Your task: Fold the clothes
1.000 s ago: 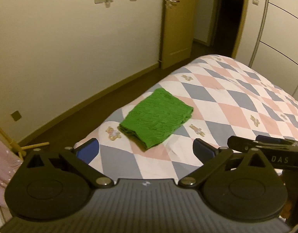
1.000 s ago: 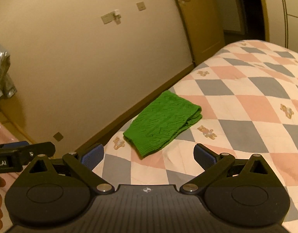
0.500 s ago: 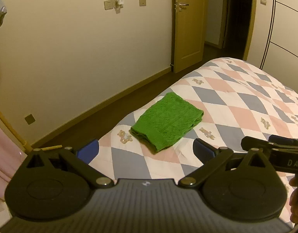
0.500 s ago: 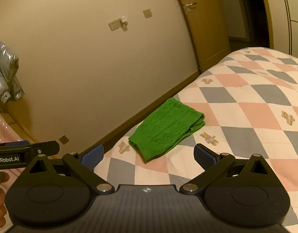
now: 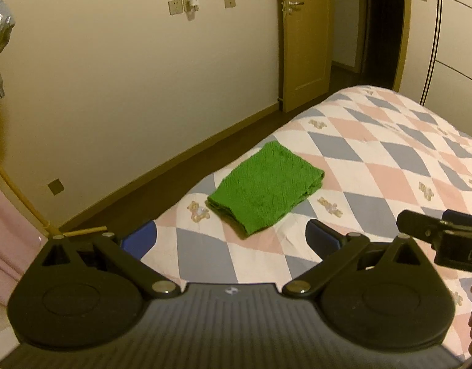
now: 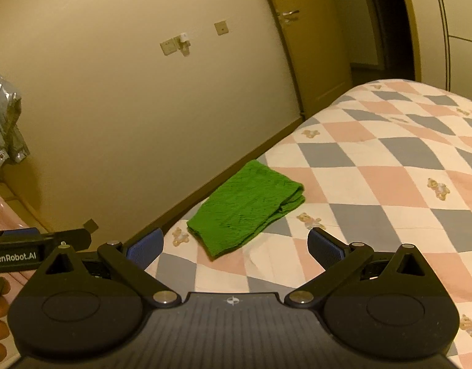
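Green knit garment [image 5: 265, 187] lies folded flat near the corner of the checked bed [image 5: 389, 166], well ahead of the left gripper [image 5: 231, 236]; jaws spread wide, holding nothing. Any further fold calls for pinching both near corners evenly.

Right view: right gripper [image 6: 234, 246] likewise wide open, empty, clear of the cloth.

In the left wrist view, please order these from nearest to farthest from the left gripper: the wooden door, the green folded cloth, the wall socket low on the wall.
From the left gripper, jaws open:
1. Green folded cloth, just ahead on the bed's near corner.
2. Wall socket, to the left, low on the wall beyond the strip of floor.
3. Wooden door, far ahead, past the bed's end.
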### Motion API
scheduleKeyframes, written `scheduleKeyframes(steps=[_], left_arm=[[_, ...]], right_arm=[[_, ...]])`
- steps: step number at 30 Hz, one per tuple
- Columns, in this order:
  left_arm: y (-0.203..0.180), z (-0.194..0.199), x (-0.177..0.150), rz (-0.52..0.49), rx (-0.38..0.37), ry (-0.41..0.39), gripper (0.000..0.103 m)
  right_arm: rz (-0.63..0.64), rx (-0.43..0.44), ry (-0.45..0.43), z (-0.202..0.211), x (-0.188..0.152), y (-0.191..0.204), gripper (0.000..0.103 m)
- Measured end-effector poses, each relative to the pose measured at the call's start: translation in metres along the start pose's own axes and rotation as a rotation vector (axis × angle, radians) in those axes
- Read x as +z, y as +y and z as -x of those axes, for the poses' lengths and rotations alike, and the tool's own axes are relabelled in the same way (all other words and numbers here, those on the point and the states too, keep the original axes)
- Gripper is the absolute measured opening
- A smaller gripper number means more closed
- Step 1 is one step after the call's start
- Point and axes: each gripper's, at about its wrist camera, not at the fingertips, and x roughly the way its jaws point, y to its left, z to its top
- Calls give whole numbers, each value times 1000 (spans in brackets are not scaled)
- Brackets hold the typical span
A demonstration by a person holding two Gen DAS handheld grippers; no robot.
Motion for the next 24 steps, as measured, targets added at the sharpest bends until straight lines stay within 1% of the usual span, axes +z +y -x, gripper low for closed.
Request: scheduleKeyframes(steps=[3, 7, 16, 24], left_arm=[[-5, -4, -4, 1, 5, 35, 102], [-8, -14, -7, 23, -9, 83, 102], [-17, -30, -7, -1, -17, 118, 102], [-14, -58, -7, -5, -36, 174, 102]], right_arm=[[-3, -5, 11, 0, -2, -5, 103], [4, -11, 24, -3, -3, -9, 103], [6, -25, 71, -20, -5, -16, 103], [2, -44, 125, -45, -7, -15, 103]])
